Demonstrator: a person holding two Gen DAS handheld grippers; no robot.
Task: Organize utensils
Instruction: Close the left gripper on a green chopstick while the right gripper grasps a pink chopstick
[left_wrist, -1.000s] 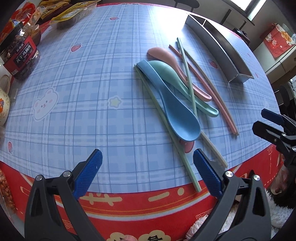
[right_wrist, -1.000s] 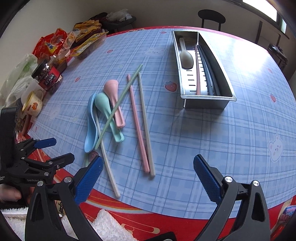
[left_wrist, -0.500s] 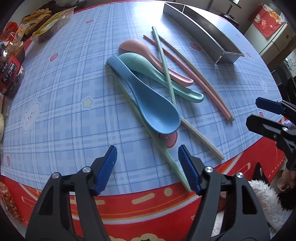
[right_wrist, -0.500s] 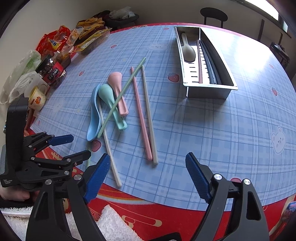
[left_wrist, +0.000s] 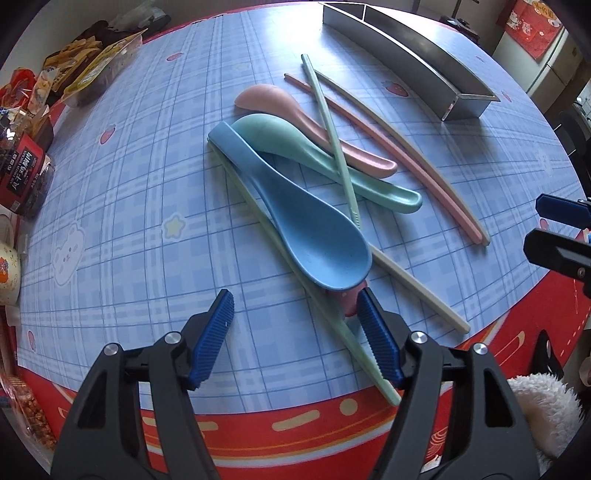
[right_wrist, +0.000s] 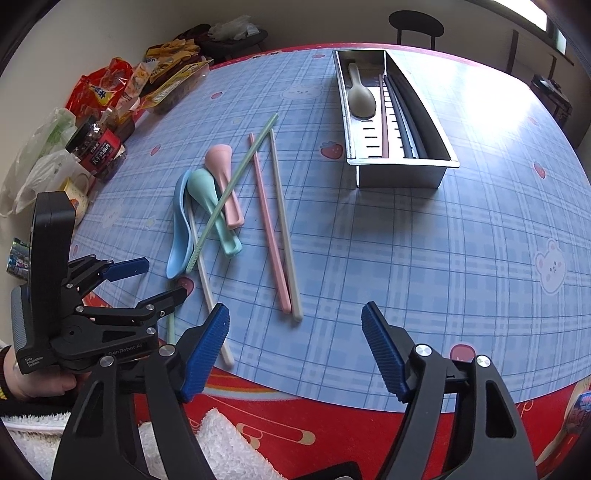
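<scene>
A blue spoon (left_wrist: 317, 240), a teal spoon (left_wrist: 295, 147) and a pink spoon (left_wrist: 280, 99) lie piled with several pastel chopsticks on the checked cloth. My left gripper (left_wrist: 294, 299) hovers open just short of the blue spoon's bowl, nothing between its pads; a pale green chopstick (left_wrist: 332, 321) runs by its right finger. My right gripper (right_wrist: 295, 310) is closing with no pad touching anything; the near ends of a pink chopstick (right_wrist: 271, 236) and a beige chopstick (right_wrist: 286, 236) lie just ahead. The metal tray (right_wrist: 402, 173) holds a beige spoon (right_wrist: 360, 96) and chopsticks.
Snack packets (right_wrist: 162, 74), a dark jar (right_wrist: 98, 147) and a mug (left_wrist: 5, 269) crowd the table's left side. The red table edge (left_wrist: 295, 424) runs close under both grippers, with white fleece (right_wrist: 221, 443) below it. A chair (right_wrist: 415, 22) stands beyond the tray.
My left gripper has come in closer to the blue spoon and its jaws have narrowed. The right gripper's jaws have narrowed too, and it has hardly moved.
</scene>
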